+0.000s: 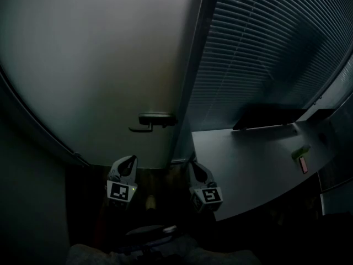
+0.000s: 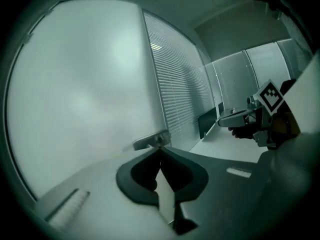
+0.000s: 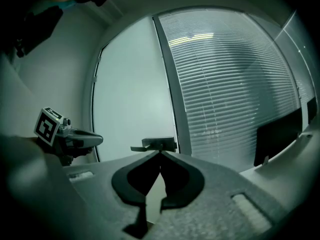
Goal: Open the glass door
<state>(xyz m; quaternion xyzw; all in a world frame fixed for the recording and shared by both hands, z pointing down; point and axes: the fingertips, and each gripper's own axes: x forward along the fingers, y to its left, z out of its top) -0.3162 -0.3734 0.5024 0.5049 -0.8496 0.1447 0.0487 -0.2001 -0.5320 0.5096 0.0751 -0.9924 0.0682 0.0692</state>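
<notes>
Closest in, the left gripper (image 1: 128, 162) and right gripper (image 1: 196, 169) hang side by side, both clenched tight on nothing, noses levelled at the door. I'd guess they are kept closed so a blunt tip can press the lever. Ahead of their tips, and apart from both, sits the door handle (image 1: 153, 120) on the frosted glass door (image 1: 110, 65), which looks shut as far as the dim light lets me tell. To the right of the right gripper a desk (image 1: 253, 159) runs under slatted blinds (image 1: 265, 54).
</notes>
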